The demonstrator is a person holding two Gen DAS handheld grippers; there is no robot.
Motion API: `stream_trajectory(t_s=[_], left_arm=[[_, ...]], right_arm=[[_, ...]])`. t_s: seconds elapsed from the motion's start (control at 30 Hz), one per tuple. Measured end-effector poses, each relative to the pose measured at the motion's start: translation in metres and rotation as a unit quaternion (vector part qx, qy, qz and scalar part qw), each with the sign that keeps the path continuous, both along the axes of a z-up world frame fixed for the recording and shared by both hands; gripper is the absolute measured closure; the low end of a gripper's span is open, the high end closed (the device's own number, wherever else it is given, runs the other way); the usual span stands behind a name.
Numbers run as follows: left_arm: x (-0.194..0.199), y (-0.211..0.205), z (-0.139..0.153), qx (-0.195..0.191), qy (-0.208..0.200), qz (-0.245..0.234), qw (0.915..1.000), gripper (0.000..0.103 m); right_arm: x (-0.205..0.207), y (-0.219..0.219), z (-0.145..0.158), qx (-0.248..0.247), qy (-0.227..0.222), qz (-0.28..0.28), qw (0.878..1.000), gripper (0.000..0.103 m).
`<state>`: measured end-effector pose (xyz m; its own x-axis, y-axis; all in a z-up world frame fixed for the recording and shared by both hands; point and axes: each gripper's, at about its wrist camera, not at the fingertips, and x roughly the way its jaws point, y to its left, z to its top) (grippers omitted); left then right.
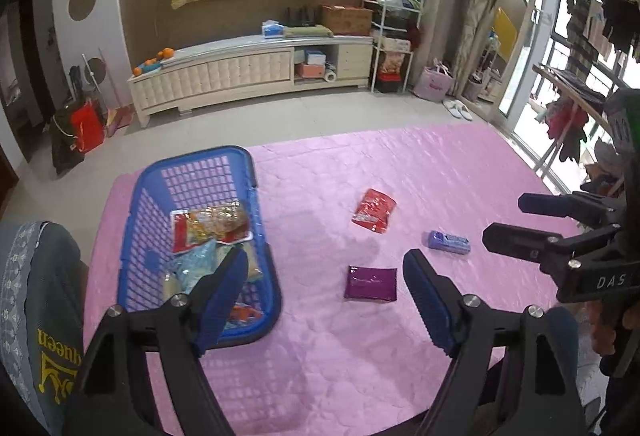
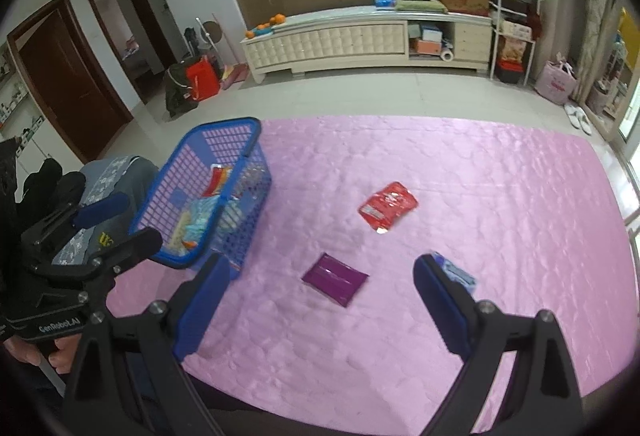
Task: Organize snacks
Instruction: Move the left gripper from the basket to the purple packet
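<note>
A blue plastic basket (image 1: 136,204) stands on the left of a pink mat (image 1: 328,356) and holds several snack packs (image 1: 208,226). On the mat lie a red pouch (image 1: 374,210), a purple packet (image 1: 371,283) and a small blue pack (image 1: 449,242). My left gripper (image 1: 326,270) is open and empty above the mat, beside the basket's near right corner. My right gripper (image 2: 322,276) is open and empty, with the purple packet (image 2: 335,278) between its fingers and below them. The blue pack (image 2: 460,274) lies by its right finger. The basket (image 2: 176,172) and the red pouch (image 2: 387,206) also show there.
A long white TV cabinet (image 1: 248,76) stands against the far wall, with a metal shelf rack (image 1: 394,40) to its right. Bags (image 1: 78,128) sit on the tiled floor at left. A person's knee in grey cloth (image 1: 36,300) is next to the basket.
</note>
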<state>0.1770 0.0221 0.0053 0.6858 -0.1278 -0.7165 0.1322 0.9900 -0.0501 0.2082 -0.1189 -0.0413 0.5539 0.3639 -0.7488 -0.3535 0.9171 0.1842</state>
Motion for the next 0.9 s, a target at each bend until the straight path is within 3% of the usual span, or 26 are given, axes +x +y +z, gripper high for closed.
stream_trajectory(t_s=[0.37,0.9], left_arm=[[0.017,-0.038,-0.023,0.005,0.031,-0.029,0.9991,0.025],[0.052,-0.081,-0.095,0.045,0.096,-0.073,0.9917,0.025]], right_arm=[[0.008,-0.040,-0.037,0.011,0.039,-0.031,0.999,0.008],[0.023,-0.074,-0.099,-0.014,0.079,-0.084,0.993,0.008]])
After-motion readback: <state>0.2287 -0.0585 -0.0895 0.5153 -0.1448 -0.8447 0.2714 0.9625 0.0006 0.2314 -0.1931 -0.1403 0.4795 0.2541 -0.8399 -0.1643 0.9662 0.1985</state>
